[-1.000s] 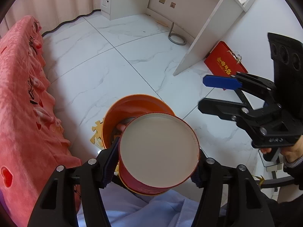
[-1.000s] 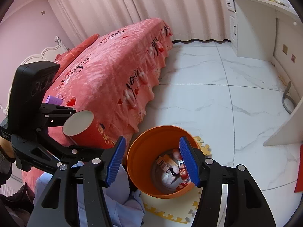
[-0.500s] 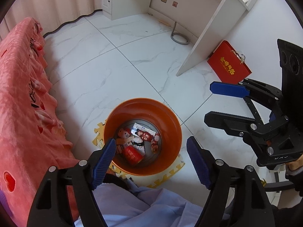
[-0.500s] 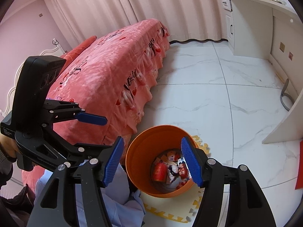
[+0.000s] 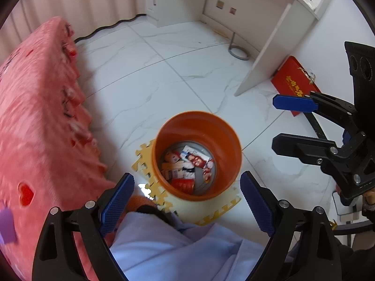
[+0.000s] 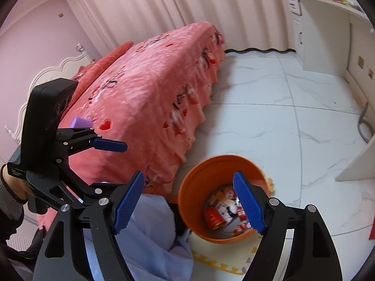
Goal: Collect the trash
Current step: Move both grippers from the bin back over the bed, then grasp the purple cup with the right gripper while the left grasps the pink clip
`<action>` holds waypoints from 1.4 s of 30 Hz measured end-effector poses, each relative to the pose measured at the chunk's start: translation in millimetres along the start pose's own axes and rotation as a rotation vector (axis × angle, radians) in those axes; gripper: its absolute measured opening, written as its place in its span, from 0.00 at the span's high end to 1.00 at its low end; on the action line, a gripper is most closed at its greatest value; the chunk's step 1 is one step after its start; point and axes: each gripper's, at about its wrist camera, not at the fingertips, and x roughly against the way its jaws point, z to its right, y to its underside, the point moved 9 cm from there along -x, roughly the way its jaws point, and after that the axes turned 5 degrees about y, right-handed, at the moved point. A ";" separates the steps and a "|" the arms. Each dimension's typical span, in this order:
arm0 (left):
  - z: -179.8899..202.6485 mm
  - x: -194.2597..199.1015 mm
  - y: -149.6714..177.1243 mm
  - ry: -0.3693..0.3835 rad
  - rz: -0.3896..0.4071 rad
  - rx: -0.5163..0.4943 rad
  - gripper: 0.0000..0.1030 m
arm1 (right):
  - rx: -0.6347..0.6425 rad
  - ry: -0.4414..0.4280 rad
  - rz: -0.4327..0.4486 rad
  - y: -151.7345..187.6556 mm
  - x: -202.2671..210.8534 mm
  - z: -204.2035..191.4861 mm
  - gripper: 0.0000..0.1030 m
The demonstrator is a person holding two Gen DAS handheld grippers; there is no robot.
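Observation:
An orange bin stands on the floor, holding snack wrappers and a red paper cup lying on its side. My left gripper hovers above the bin with its jaws opening and nothing between them. My right gripper hangs to the right of the bin. In the right wrist view the right gripper also has its jaws opening and empty, over the bin and the cup. The left gripper is at the left, in front of the bed. A small purple object lies on the bed.
A pink bed borders the bin on the left. A yellow foam mat lies under the bin. A white desk with a red box leaning beside it stands far right. A person's light blue clothed leg is below the grippers.
The left gripper let go of the red paper cup, which dropped into the bin. Both grippers' jaws have widened, and the left one has drawn back from the bin.

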 end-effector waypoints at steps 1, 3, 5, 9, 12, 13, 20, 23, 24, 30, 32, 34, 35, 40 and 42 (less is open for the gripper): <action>-3.9 4.1 4.0 -0.009 0.005 0.010 0.12 | 0.007 -0.003 -0.004 0.1 -0.6 -5.3 0.24; -11.0 13.0 12.2 -0.026 0.015 0.028 0.12 | 0.022 -0.017 -0.010 -0.9 -1.2 -18.5 0.24; -17.1 23.3 21.2 -0.045 0.031 0.044 0.12 | 0.038 -0.035 -0.018 -0.5 -1.9 -32.4 0.24; -33.4 47.6 46.3 -0.076 0.063 0.099 0.12 | 0.089 -0.069 -0.027 0.5 -4.6 -68.2 0.24; -48.8 67.8 70.1 -0.101 0.089 0.155 0.12 | 0.129 -0.102 -0.039 1.9 -9.6 -98.2 0.24; -54.2 75.0 79.1 -0.111 0.097 0.177 0.12 | 0.142 -0.112 -0.043 2.5 -11.3 -108.4 0.24; -96.1 116.6 150.8 -0.176 0.146 0.343 0.12 | 0.269 -0.197 -0.070 3.7 -30.1 -196.1 0.24; -115.9 132.2 182.7 -0.206 0.157 0.408 0.12 | 0.327 -0.232 -0.074 3.1 -40.5 -234.9 0.24; -125.2 138.6 195.3 -0.222 0.162 0.436 0.12 | 0.345 -0.242 -0.079 3.4 -45.0 -248.0 0.24; -164.5 160.9 235.3 -0.266 0.179 0.524 0.12 | 0.449 -0.289 -0.090 -3.2 -70.9 -315.6 0.24; -177.2 167.1 246.1 -0.271 0.186 0.544 0.12 | 0.478 -0.300 -0.093 -9.3 -81.0 -335.0 0.24; -188.3 170.1 252.5 -0.278 0.188 0.558 0.12 | 0.509 -0.303 -0.089 -17.8 -92.2 -352.1 0.24; -193.7 169.8 253.3 -0.278 0.187 0.563 0.12 | 0.523 -0.305 -0.086 -22.2 -98.6 -361.2 0.24; -226.7 170.1 260.3 -0.269 0.189 0.577 0.12 | 0.580 -0.307 -0.089 -42.2 -134.5 -399.1 0.24; -240.0 168.7 261.1 -0.261 0.189 0.581 0.12 | 0.611 -0.293 -0.090 -49.1 -153.8 -411.7 0.24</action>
